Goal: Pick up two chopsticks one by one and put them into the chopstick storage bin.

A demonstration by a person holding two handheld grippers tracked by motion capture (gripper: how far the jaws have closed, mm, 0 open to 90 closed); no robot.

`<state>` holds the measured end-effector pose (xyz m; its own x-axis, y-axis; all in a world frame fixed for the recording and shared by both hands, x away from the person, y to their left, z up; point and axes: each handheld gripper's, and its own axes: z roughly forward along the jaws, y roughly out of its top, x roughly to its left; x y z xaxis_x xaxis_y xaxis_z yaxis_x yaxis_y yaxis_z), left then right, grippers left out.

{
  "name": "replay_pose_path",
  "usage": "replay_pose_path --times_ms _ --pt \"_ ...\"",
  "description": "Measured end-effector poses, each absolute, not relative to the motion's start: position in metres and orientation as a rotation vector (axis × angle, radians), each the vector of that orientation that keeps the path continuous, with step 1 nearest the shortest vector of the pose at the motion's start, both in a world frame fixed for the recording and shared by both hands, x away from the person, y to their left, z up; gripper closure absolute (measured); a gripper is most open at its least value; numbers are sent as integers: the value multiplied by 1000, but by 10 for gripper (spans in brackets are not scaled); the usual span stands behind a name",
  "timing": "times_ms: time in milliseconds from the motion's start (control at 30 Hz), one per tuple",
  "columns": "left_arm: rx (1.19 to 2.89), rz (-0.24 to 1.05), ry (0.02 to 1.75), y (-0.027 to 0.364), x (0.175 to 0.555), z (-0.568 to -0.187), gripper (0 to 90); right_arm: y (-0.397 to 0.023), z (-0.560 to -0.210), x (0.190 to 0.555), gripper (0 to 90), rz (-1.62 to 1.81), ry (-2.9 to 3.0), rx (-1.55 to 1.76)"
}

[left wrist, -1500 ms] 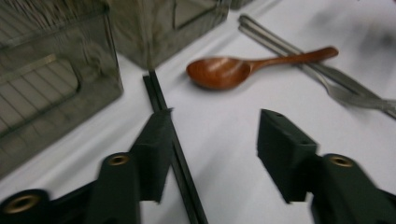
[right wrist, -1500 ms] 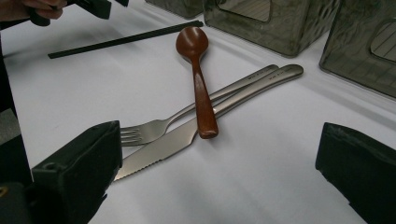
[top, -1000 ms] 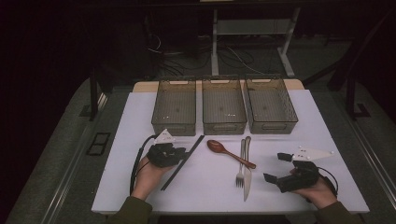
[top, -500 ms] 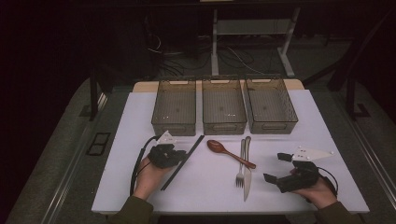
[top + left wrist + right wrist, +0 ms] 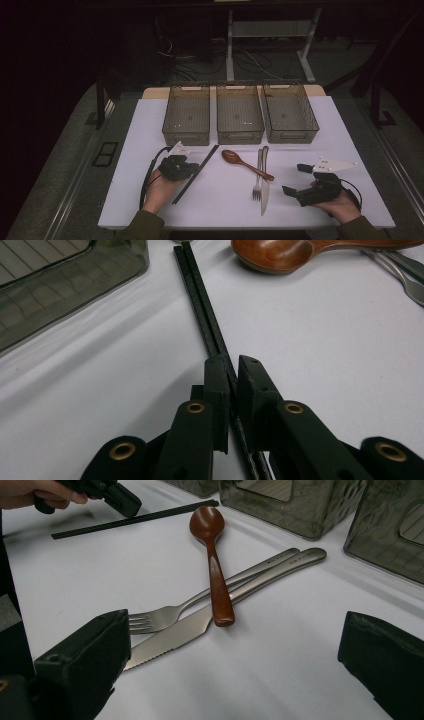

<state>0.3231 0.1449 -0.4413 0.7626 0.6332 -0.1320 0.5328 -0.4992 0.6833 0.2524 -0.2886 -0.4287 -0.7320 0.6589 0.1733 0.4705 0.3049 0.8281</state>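
Left gripper (image 5: 230, 385), lower centre of frame, has just closed on the chopsticks (image 5: 202, 305). Right gripper (image 5: 300, 180), lower right, stands open.

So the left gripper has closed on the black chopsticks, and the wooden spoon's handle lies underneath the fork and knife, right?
Not quite. The left gripper is shut on the black chopsticks, but the wooden spoon has its handle on top of the fork and knife, not under them. The right gripper view shows it.
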Motion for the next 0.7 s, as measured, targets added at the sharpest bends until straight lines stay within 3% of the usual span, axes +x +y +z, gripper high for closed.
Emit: replay_pose_path --times_ms 700 --pt "2276 223 858 143 322 -442 828 -289 -429 252 9 1399 2371 1044"
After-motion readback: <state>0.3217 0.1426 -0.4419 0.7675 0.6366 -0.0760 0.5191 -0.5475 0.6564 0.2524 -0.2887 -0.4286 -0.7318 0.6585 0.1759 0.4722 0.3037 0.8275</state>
